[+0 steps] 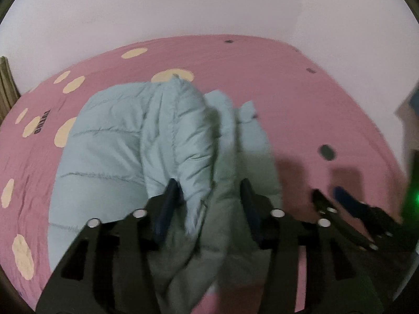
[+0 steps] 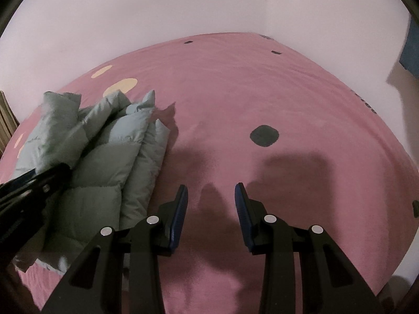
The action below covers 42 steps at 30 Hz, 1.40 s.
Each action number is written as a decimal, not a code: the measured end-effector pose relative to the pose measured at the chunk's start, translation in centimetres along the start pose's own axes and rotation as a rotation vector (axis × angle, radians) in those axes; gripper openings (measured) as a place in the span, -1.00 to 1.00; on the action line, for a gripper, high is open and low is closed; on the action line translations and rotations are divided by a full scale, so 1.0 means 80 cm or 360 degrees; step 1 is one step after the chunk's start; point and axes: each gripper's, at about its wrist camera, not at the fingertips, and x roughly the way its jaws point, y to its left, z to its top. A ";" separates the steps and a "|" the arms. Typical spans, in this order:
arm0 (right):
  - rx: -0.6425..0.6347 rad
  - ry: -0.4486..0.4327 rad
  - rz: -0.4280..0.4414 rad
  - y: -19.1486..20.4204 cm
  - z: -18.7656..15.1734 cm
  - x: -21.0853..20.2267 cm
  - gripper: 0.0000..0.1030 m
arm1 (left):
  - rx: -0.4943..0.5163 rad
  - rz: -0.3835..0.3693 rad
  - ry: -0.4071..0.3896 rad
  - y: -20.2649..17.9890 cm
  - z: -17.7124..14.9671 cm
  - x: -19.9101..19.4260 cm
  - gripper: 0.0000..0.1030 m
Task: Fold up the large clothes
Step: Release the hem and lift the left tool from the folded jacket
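Lying bunched on the left half of a bed, the pale blue-grey quilted puffer jacket (image 1: pixel 115 141) rests on a pink bedsheet (image 1: pixel 301 110) printed with cream ovals and a few dark grey spots. In the left wrist view the left gripper (image 1: pixel 209 196) stands over the near edge of the jacket with its jaws spread apart; a raised fold of padded fabric rises between them and lies against the left finger, while the right finger stands clear of that fold, so the jaws are not clamped on it. The jacket looks partly folded, with several padded layers stacked side by side along its right edge. In the right wrist view the right gripper (image 2: pixel 211 201) hovers over bare sheet just to the right of the jacket, jaws wide open and holding nothing, its shadow falling on the sheet beneath. One dark spot (image 2: pixel 264 135) lies ahead of it. A plain pale wall (image 2: pixel 209 7) rises behind the bed.
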 end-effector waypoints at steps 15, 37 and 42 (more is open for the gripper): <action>-0.0139 -0.0159 0.0121 0.079 0.045 -0.052 0.16 | -0.0334 0.0248 -0.0219 0.174 0.019 -0.086 0.50; -0.0090 0.0192 0.0398 0.161 0.056 0.033 -0.52 | -0.0568 0.0181 0.0025 0.254 -0.010 0.013 0.50; -0.0120 0.0136 0.0371 0.153 0.064 0.024 -0.72 | -0.0515 0.0156 0.0011 0.242 0.002 0.012 0.50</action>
